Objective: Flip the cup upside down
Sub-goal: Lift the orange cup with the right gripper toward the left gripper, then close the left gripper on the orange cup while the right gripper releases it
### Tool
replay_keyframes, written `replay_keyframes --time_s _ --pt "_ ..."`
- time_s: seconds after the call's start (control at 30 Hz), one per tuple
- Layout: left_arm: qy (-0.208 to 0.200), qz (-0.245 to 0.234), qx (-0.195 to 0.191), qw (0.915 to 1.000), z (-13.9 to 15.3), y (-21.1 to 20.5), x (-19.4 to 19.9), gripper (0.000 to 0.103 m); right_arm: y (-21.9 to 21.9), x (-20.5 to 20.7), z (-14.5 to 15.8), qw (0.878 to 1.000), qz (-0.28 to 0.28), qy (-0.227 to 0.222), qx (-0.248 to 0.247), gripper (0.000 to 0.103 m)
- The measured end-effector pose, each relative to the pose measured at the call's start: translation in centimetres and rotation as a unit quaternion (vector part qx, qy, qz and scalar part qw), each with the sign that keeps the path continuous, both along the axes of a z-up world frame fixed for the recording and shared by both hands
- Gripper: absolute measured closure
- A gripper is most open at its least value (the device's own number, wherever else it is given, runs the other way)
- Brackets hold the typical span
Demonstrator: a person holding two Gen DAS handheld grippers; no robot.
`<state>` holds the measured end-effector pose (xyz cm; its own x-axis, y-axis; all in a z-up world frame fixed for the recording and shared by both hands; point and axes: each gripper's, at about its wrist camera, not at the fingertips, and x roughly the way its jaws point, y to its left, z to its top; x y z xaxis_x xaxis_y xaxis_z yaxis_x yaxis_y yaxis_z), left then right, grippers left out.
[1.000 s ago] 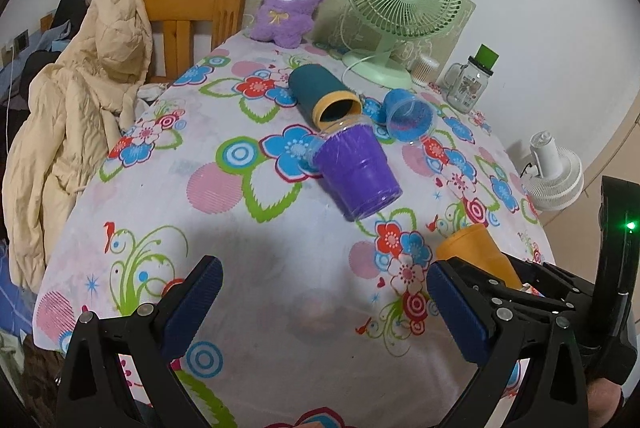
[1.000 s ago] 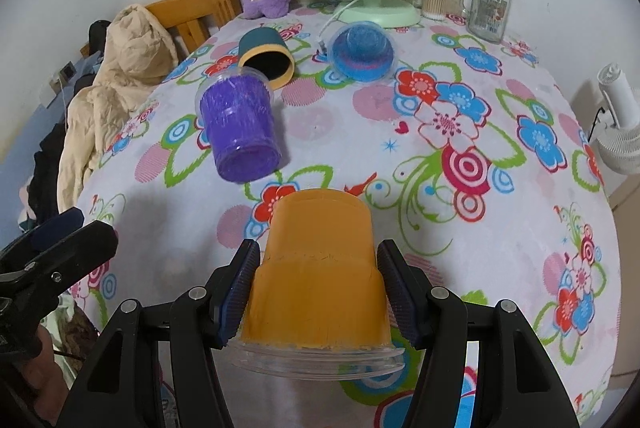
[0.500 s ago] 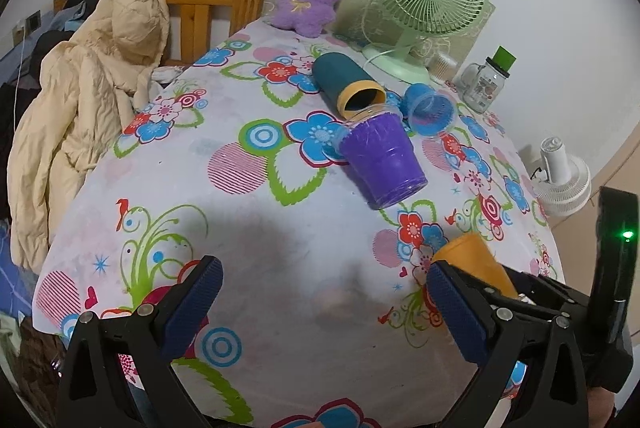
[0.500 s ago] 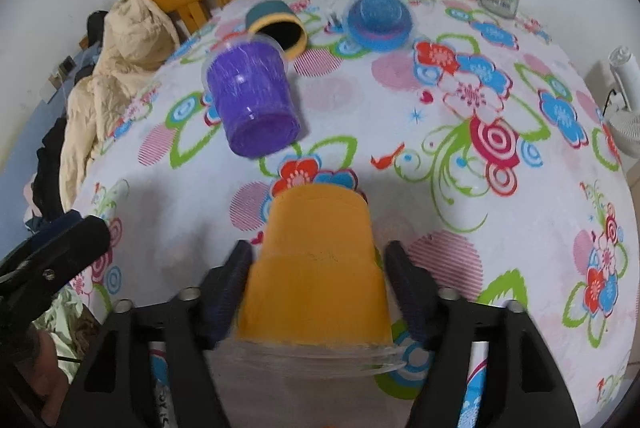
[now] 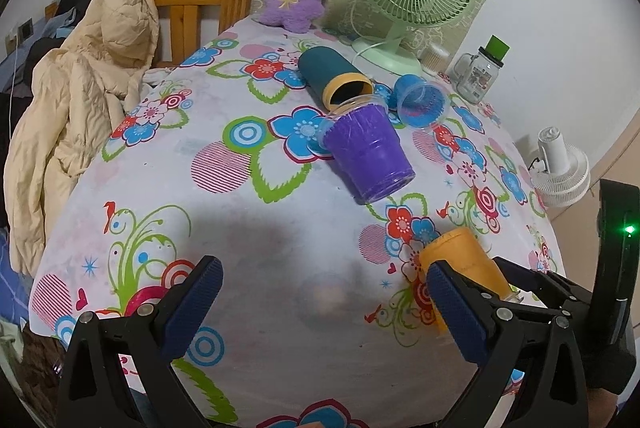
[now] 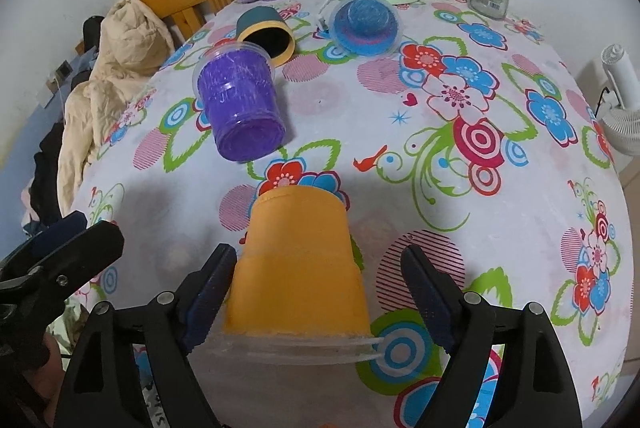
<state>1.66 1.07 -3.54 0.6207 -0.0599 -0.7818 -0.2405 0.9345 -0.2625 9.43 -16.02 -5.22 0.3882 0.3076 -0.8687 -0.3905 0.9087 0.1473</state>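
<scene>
Left wrist view: the left gripper (image 5: 320,304) hangs wide open over the table (image 5: 260,236), its two blue ribbed pads spread apart with only glossy, flower-printed cloth between them. Ahead of it lies a purple cup (image 5: 368,152), a tapered, clear-rimmed plastic cup on its side with its base toward the camera. Past that lie a dark teal tube (image 5: 332,78) with a yellow mouth and a small blue cup (image 5: 420,100), also tipped over. Just beyond the gripper's right-hand pad, the orange cup (image 5: 460,260) stands among the black frame of the right gripper (image 5: 532,288).

Right wrist view: the right gripper (image 6: 316,292) is open around the orange cup (image 6: 296,268). The left-hand pad (image 6: 208,296) is at the cup's wall, though contact cannot be told; the right-hand pad (image 6: 428,300) stands clear of it. The cup is matte orange, stepped and tapered, upside down with its wide clear rim on the cloth, close in front of the camera. Ahead and left lies the purple cup (image 6: 240,108).
</scene>
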Motion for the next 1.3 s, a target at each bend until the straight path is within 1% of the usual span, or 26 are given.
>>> replay_keyframes --time_s 0.33,0.43,0.53,0.7,0.83,0.93,1.0,1.2,1.3 --pt "0.010 -0.005 0.006 0.9999 -0.2 -1.0 0.7 0.000 -1.6 -0.3 1.0 1.000 -0.003 0.001 0.023 0.017" --pt "0.009 -0.007 -0.001 0.9999 -0.1 -1.2 0.8 0.000 -2.2 -0.2 1.6 0.999 -0.005 -0.003 0.036 0.017" --pt "0.009 -0.008 0.004 0.9999 0.2 -1.4 1.0 0.000 -2.6 -0.2 2.0 0.999 -0.006 -0.004 0.042 0.017" --pt "0.009 -0.014 -0.002 0.9999 0.4 -1.8 1.3 0.000 -3.3 -0.5 2.6 0.999 -0.012 -0.016 0.036 0.017" --pt "0.015 -0.014 -0.021 0.9996 0.2 -1.9 1.6 0.000 -4.0 -0.6 2.9 0.999 -0.010 -0.021 0.040 0.017" --pt "0.021 -0.006 -0.014 0.9997 0.1 -2.1 2.0 0.000 -4.4 -0.6 2.9 0.999 -0.007 -0.022 0.040 0.017" --pt "0.023 -0.005 -0.017 0.9996 0.0 -2.3 2.1 0.000 -4.7 -0.6 2.9 0.999 -0.008 -0.023 0.038 0.017" --pt "0.026 -0.013 -0.018 0.9994 0.0 -3.1 2.8 0.000 -6.4 -0.4 2.9 0.999 -0.024 -0.031 0.032 0.017" --pt "0.027 -0.021 -0.020 0.9992 0.2 -3.7 3.5 0.000 -7.2 -0.3 2.9 0.998 -0.035 -0.043 0.016 0.017"
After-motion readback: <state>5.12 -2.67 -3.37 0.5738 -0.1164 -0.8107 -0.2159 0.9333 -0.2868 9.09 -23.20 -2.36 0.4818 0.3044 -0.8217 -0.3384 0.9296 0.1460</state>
